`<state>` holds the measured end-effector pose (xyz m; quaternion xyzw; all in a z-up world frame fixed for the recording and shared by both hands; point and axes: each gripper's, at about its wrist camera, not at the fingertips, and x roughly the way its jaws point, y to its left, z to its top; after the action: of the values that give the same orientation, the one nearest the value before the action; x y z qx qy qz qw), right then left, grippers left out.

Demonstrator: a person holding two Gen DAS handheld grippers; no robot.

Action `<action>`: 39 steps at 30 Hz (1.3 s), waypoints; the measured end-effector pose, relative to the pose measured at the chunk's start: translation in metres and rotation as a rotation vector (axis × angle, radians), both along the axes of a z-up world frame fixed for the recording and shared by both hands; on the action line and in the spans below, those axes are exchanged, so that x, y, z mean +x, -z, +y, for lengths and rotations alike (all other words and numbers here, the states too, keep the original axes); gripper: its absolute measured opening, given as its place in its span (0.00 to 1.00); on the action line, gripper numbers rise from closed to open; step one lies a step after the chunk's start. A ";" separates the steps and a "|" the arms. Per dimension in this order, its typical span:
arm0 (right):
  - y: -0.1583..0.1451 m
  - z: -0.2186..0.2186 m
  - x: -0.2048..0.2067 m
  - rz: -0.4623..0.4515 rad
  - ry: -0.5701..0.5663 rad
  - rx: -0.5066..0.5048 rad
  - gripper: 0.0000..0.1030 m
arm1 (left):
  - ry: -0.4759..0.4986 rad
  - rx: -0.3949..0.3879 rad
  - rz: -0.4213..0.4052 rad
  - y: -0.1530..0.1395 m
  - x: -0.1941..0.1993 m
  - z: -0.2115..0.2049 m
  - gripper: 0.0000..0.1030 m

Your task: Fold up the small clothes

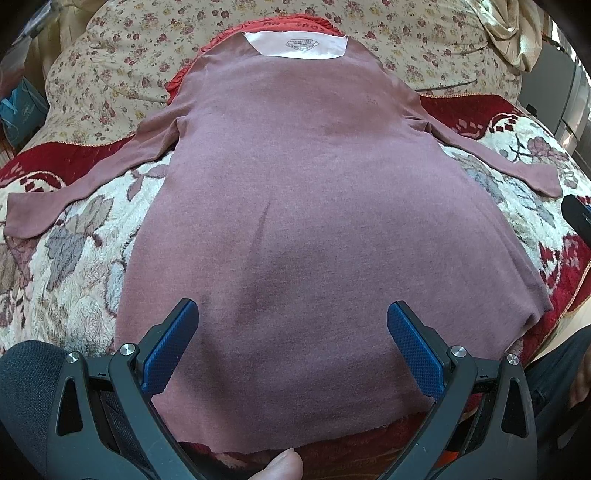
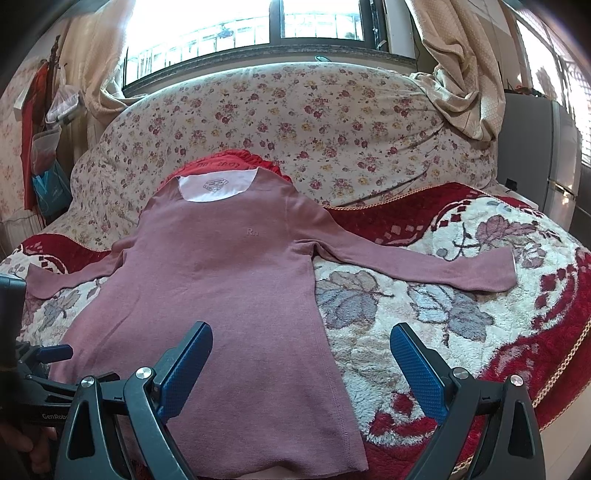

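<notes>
Left wrist view: the left tongs (image 1: 291, 325) are hanging with blue pads spread apart above the hem of a mauve long-sleeved top (image 1: 314, 206), gripping nothing. The top is lying flat, front up, on a red-and-cream floral blanket (image 1: 74, 280) covering the bed, both sleeves spread outward, its white neck label (image 1: 299, 46) pointing toward a flowered quilt (image 1: 122, 70). A red garment (image 1: 184, 77) is showing beneath the collar. Right wrist view: the right tongs (image 2: 301, 354) are likewise standing apart, empty, over the top's lower right edge, the right sleeve (image 2: 443, 269) stretching across the blanket. A window (image 2: 258, 33) is glowing behind.
</notes>
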<state>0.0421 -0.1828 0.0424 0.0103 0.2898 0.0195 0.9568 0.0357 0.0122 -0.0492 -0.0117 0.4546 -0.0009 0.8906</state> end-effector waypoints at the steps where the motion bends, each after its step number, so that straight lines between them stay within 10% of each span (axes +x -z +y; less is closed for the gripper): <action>1: 0.000 0.000 0.000 0.000 0.000 0.000 0.94 | 0.000 0.000 -0.001 0.000 0.000 0.000 0.99; 39: 0.001 0.002 0.000 0.000 -0.001 -0.002 0.94 | 0.003 0.002 0.004 0.005 -0.002 -0.003 0.99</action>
<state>0.0424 -0.1809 0.0416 0.0094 0.2898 0.0198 0.9568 0.0341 0.0097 -0.0537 -0.0103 0.4562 -0.0016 0.8898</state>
